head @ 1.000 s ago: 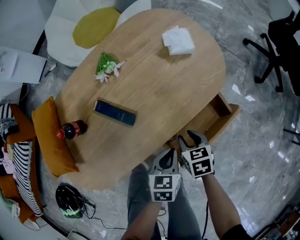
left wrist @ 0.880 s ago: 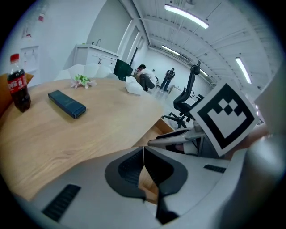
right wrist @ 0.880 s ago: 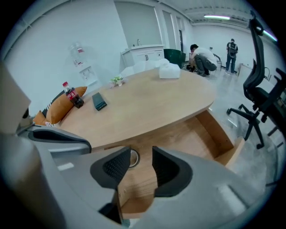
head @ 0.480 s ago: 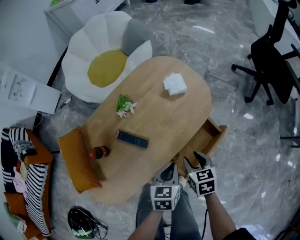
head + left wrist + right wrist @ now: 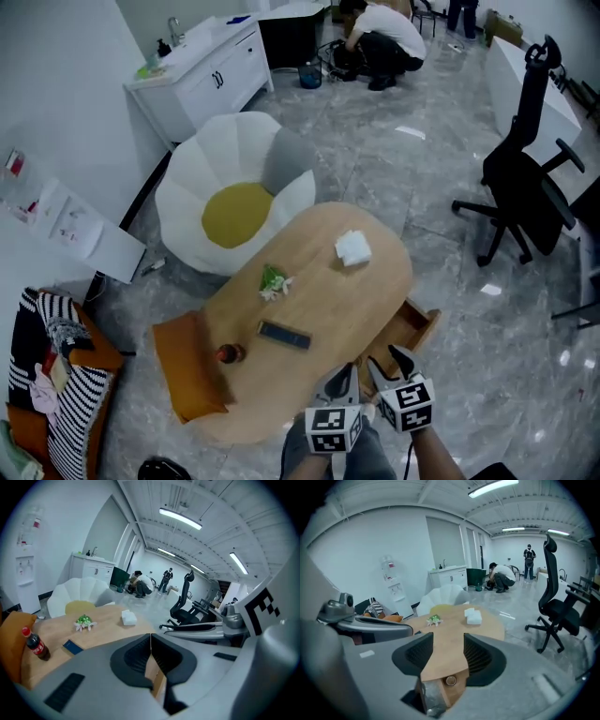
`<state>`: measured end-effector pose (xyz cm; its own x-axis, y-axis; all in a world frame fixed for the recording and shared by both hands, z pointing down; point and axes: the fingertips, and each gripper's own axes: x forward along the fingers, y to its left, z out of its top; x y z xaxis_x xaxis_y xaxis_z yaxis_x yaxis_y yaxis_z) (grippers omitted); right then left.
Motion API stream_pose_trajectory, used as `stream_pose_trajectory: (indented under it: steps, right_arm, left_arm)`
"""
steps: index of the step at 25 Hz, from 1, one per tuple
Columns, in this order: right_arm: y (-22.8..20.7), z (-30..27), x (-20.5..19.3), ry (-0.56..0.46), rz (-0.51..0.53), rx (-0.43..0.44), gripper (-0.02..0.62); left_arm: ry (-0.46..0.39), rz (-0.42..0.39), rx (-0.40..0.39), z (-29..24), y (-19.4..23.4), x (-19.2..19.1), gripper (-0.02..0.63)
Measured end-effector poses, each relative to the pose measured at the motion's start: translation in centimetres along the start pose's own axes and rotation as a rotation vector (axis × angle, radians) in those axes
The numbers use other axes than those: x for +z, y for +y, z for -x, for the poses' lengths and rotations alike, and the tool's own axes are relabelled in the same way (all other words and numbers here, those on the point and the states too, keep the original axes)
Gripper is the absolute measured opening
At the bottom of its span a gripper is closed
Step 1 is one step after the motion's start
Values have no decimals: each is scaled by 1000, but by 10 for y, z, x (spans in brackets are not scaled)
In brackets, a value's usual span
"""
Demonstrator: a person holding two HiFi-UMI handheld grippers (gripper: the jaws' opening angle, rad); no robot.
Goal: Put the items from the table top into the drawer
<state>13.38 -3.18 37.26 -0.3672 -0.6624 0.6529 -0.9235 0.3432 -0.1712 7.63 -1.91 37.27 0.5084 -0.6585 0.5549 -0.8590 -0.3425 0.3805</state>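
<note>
The left hand-held gripper is pressed together, the right hand-held gripper spread, its jaws having just been opening with nothing between them. The drawer stands open; bottle, blue box, flowers and white cloth sit on the counter. Best to grip the bottle's body squarely first

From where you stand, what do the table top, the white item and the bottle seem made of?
Table top: light wood or veneer, matte; warm tan colour, no glare. White item: probably folded cloth or tissue; soft layered edges. Bottle: likely clear plastic holding a dark drink, red cap; glass not ruled out.
</note>
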Motion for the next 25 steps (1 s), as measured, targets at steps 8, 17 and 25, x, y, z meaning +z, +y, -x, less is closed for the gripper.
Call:
stream_pose_trajectory:
  steps: [8, 17, 25]
  right_arm:
    - [22, 44, 58, -115, 55, -9, 199]
    - [50, 102, 128, -305, 96, 22, 198]
    - [84, 146, 191, -490, 196, 26, 174]
  left_arm:
    - [-129, -80, -24, 42, -22, 62, 11]
    - [-347, -115, -75, 89, -42, 142, 11]
    - [-499, -232, -104, 140, -70, 196, 11]
